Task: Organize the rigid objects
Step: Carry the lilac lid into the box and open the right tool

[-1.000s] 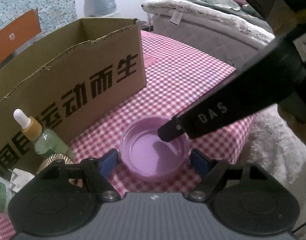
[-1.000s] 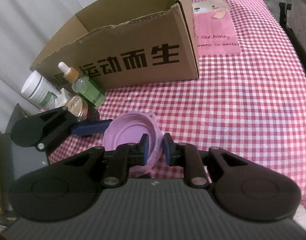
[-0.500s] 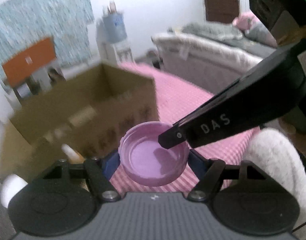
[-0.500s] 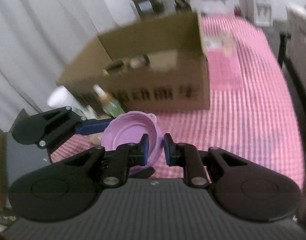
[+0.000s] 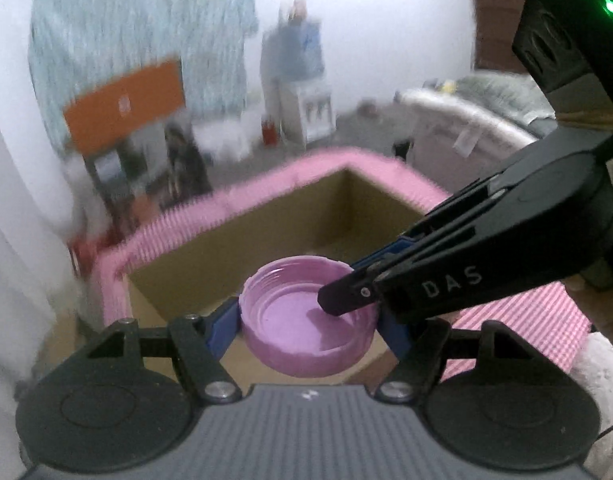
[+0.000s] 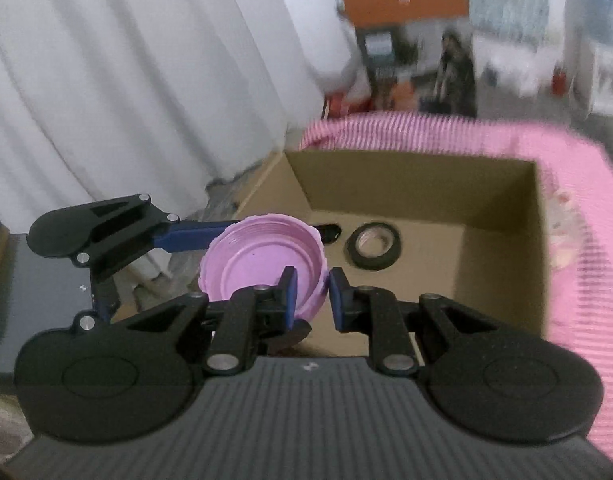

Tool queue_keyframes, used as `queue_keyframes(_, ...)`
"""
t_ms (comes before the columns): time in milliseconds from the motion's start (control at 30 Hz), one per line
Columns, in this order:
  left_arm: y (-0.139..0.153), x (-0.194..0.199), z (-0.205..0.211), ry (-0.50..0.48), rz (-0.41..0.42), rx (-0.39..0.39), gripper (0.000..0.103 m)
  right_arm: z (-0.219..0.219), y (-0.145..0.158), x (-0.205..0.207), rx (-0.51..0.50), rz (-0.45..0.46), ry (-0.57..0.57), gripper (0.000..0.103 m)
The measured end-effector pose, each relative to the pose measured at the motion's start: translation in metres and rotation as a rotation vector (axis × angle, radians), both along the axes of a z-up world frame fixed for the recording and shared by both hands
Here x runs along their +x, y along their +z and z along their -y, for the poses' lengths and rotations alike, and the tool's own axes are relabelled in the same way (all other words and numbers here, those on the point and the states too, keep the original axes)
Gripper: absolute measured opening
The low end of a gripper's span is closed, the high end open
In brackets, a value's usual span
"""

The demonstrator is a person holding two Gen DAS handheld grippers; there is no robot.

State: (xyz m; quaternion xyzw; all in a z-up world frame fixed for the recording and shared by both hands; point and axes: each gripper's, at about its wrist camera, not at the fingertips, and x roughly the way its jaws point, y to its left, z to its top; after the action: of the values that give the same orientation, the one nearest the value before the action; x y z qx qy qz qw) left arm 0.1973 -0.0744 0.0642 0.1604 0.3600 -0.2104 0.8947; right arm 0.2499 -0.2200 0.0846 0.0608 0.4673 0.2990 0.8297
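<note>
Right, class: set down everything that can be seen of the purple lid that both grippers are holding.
The purple lid is a round, shallow cap of smooth lilac plastic, held open side up and roughly level. Screw-thread ridges ring its inner wall and the floor inside is flat. The left gripper clamps it across its width, one blue pad on each side. The right gripper pinches its rim, one finger inside and one outside. It hangs in the air over the open cardboard box, touching nothing else.

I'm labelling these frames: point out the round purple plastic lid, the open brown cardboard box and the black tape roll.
round purple plastic lid [image 5: 296,320], left wrist view, inner face.
open brown cardboard box [image 6: 502,240], right wrist view, inner right wall.
black tape roll [image 6: 373,261], right wrist view, near rim.
</note>
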Motion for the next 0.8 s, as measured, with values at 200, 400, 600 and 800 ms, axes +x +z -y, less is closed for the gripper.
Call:
queue_keyframes(200, -0.041, 0.071, -0.018, 0.037, -0.258, 0.025, 0.074, -0.021, -0.064, 0.077, -0.008, -0.282, 0.017, 0.017)
queue_keyframes(400, -0.072, 0.103, -0.023, 0.078, -0.398, 0.078, 0.074, -0.031, -0.110, 0.105, -0.030, -0.441, 0.036, 0.017)
queue_keyframes(600, -0.086, 0.110, -0.021, 0.100, -0.445, 0.132, 0.076, -0.035, -0.124, 0.109, -0.063, -0.485, 0.067, 0.018)
queue_keyframes(800, -0.078, 0.109, -0.021, 0.110, -0.438, 0.108, 0.081, -0.035, -0.124, 0.108, -0.060, -0.476, 0.062, 0.029)
